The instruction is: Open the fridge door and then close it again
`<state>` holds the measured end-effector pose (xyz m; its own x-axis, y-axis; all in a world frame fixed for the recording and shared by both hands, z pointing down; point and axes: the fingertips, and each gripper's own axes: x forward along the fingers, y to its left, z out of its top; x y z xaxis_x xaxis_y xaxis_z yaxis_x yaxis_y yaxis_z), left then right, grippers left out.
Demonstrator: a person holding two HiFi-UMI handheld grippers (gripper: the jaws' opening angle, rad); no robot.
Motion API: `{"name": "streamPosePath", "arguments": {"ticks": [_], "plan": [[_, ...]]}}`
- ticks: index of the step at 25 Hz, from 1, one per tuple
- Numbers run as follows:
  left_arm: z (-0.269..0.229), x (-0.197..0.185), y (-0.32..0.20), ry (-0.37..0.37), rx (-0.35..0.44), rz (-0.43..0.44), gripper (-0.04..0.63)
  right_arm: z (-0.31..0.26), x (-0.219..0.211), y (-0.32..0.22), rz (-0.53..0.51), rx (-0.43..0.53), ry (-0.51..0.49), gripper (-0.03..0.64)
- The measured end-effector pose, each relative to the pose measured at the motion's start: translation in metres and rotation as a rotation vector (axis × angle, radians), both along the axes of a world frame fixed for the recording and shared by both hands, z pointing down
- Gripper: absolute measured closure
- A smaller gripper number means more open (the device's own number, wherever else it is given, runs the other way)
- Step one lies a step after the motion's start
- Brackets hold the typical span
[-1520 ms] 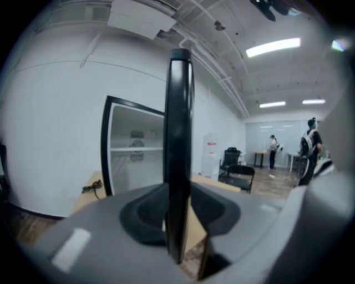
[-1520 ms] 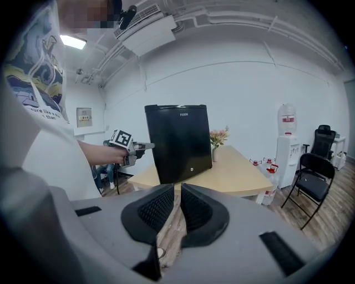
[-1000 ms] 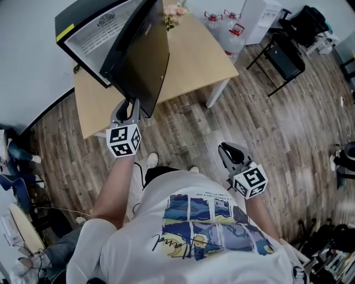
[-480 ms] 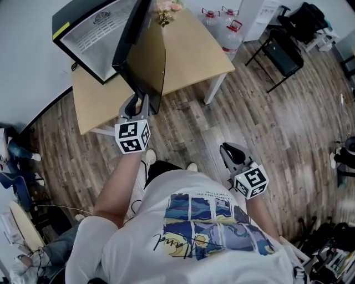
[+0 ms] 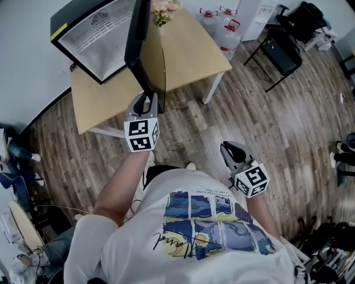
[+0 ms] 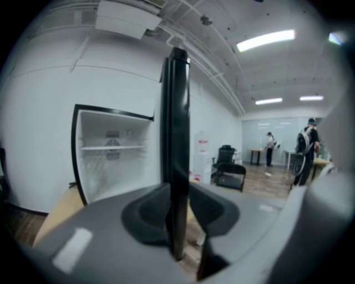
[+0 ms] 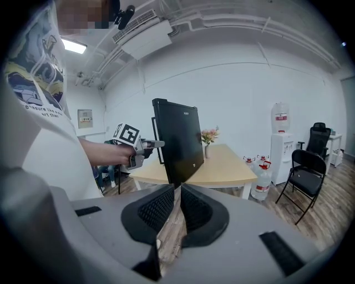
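A small black fridge (image 5: 91,39) with a white inside stands on a wooden table (image 5: 188,50), its black door (image 5: 150,55) swung wide open. My left gripper (image 5: 145,102) is shut on the door's free edge. In the left gripper view the door edge (image 6: 177,138) runs upright between the jaws of my left gripper (image 6: 178,194), with the bare shelves of the fridge (image 6: 113,158) to its left. My right gripper (image 5: 227,148) hangs low at my right side, shut and holding nothing. The right gripper view shows the door (image 7: 180,141) and the left gripper (image 7: 152,145) beyond my right gripper (image 7: 179,191).
A vase of flowers (image 5: 166,11) stands on the table behind the door. Water jugs (image 5: 224,30) and a black folding chair (image 5: 280,55) stand right of the table, with a water dispenser (image 7: 280,133) by the wall. People (image 6: 305,147) stand far across the room.
My left gripper has moved right with the door edge in its jaws, swinging the door further from the fridge's opening. The right gripper has hardly moved.
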<state>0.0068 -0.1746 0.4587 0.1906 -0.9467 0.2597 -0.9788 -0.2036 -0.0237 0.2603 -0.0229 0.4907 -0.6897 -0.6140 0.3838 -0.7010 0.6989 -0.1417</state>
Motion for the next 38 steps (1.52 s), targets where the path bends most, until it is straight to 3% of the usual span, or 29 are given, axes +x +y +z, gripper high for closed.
{"name": "streamPosePath", "arguments": {"ticks": [14, 38], "plan": [[0.002, 0.053, -0.009, -0.012, -0.025, -0.011, 0.486, -0.003, 0.029, -0.007, 0.054, 0.018, -0.009, 0.578], [-0.001, 0.139, -0.039, 0.002, -0.023, 0.058, 0.52, -0.003, 0.069, 0.0, 0.125, 0.029, 0.007, 0.578]]}}
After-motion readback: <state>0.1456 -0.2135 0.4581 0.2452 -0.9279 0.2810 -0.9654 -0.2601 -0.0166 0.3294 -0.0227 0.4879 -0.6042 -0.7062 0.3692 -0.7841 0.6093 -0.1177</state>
